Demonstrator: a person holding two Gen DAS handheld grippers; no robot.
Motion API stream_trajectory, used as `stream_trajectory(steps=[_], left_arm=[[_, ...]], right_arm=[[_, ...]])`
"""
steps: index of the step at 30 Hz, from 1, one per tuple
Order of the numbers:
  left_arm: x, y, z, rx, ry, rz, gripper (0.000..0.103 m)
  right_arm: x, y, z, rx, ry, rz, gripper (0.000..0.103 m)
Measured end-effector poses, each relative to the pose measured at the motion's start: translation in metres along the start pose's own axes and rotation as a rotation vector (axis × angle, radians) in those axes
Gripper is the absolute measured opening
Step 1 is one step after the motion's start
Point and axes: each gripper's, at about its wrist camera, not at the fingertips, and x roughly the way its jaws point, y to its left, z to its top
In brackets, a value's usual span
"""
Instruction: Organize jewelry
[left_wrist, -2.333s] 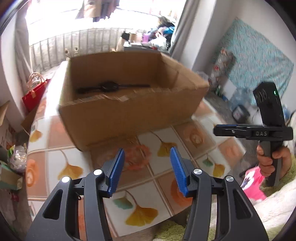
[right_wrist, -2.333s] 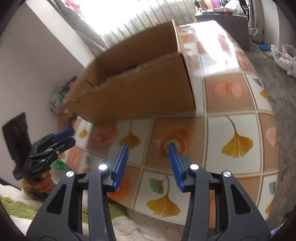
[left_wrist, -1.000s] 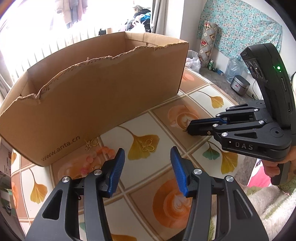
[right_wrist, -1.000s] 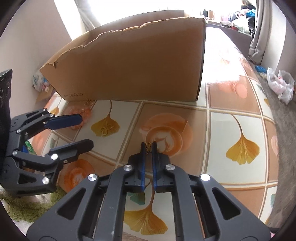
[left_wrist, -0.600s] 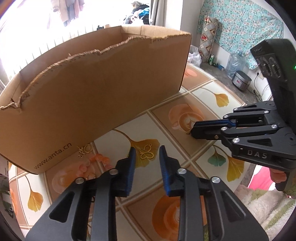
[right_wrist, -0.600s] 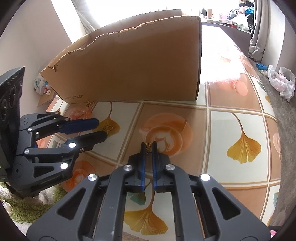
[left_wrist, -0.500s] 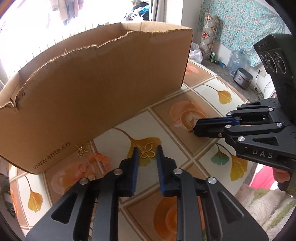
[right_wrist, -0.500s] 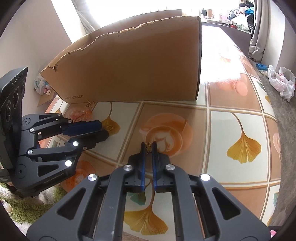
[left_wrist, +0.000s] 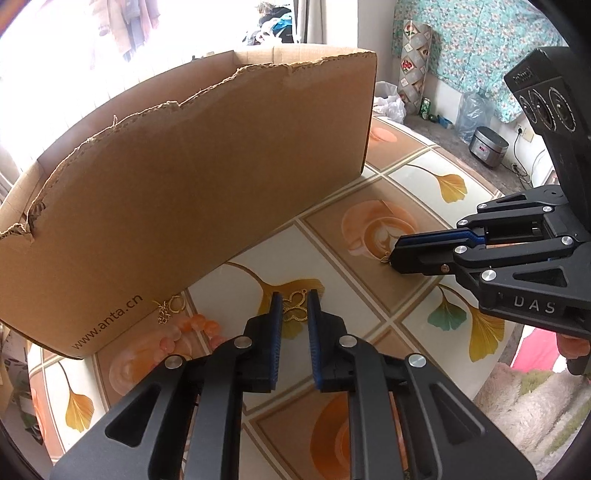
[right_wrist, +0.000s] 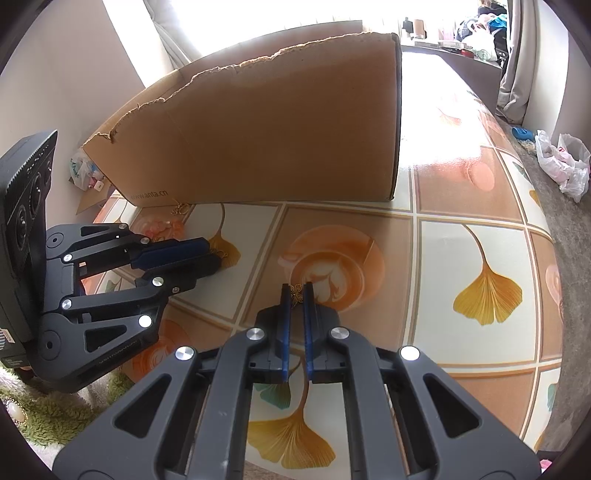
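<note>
Gold butterfly pendant (left_wrist: 295, 309), openwork, pinched in the just-closing left gripper (left_wrist: 294, 308); right gripper (right_wrist: 296, 291) pinches a small gold charm (right_wrist: 296, 290).

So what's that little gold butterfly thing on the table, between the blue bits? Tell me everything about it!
It is a small gold butterfly charm, made of thin open wirework, so the tablecloth shows through its wings. It looks like metal and has a tiny loop at the top. It lies on a yellow ginkgo leaf printed on the table, near the cardboard box. The left hand-held gripper has just been closing, its blue pads pressing on either side of the charm.
</note>
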Motion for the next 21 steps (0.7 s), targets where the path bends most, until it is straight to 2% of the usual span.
stream_trajectory(steps=[3,11,13,15,21], left_arm=[[0.000,0.001,0.000,-0.003,-0.002,-0.004,0.014],[-0.006,0.005,-0.004,-0.016,-0.001,-0.020,0.014],[-0.007,0.006,-0.005,-0.019,-0.001,-0.019,0.014],[-0.008,0.007,-0.006,-0.022,0.000,-0.020,0.014],[-0.010,0.009,-0.007,-0.032,-0.001,-0.015,0.014]], right_arm=[[0.000,0.000,0.000,-0.001,0.004,0.002,0.000],[-0.005,0.000,0.003,-0.004,-0.002,0.008,0.000],[-0.007,0.001,0.005,-0.013,-0.006,0.009,0.005],[-0.008,0.002,0.006,-0.024,-0.007,-0.001,0.028],[0.002,0.015,0.007,-0.097,0.012,-0.023,0.029]])
